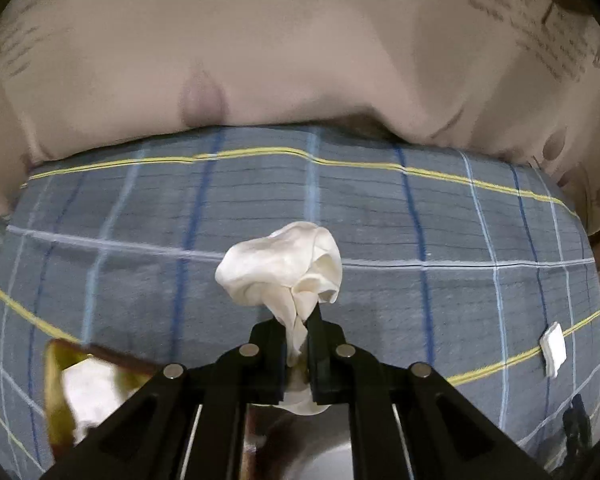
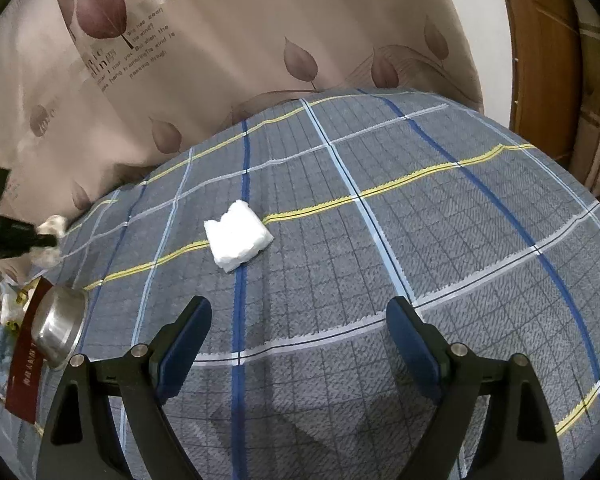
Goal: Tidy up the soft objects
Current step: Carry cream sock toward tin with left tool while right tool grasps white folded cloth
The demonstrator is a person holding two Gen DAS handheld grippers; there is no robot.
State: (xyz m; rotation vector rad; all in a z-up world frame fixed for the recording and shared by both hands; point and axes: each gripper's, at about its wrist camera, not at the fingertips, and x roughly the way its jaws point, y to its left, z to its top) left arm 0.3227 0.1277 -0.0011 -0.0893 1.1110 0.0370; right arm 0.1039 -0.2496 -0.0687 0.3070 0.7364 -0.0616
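Cloth (image 1: pixel 284 276) is being carried: the left gripper (image 1: pixel 298 332) is pinching its crumpled cream bunch, lifted above the checked sheet (image 1: pixel 380 232).

I judge the step in hand as moving this cloth toward a container; the steel bowl (image 2: pixel 58 328) is sitting below and near the gripper, so the next move is probably calling for lowering over it and parting the jaws. The right gripper (image 2: pixel 300 320) is hanging wide apart, holding nothing, with the white pad (image 2: pixel 237 235) lying ahead on the sheet. Counting: one cloth, one pad, one bowl, one yellow-rimmed box (image 1: pixel 66 392), two grippers.
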